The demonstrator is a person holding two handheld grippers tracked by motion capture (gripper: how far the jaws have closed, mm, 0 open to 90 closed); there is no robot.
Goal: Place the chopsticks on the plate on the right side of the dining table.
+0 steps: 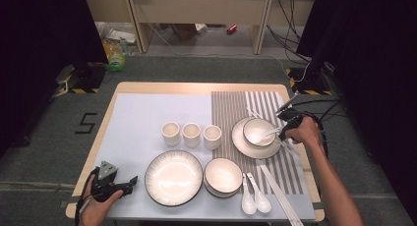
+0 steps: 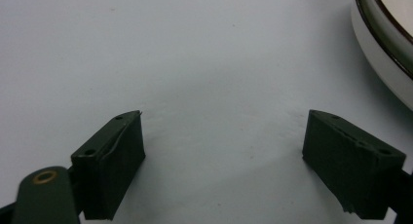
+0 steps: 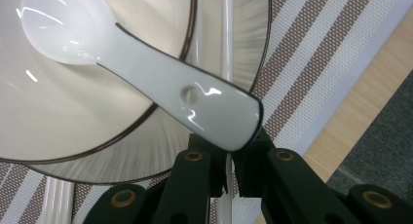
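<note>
Spoon handle pinched in the right gripper, its scoop over the bowl on the striped mat.

Nearest, at about seven o'clock on the surface (image 1: 133, 113), the left gripper (image 1: 129, 183) rests with its jaws spread and nothing between them, the big plate (image 2: 384, 44) just off to one side. Farther, at about three o'clock, the right gripper (image 1: 286, 129) has its jaws pinching the very end of the spoon (image 3: 146, 68); the handle runs from the jaws up toward eleven o'clock, scoop inside the bowl (image 3: 58, 112), which sits on a plate (image 3: 246, 53). To set it down well, I would lower gently until the scoop rests in the bowl and the handle leans on the rim, then let go slowly so it doesn't slide.
</note>
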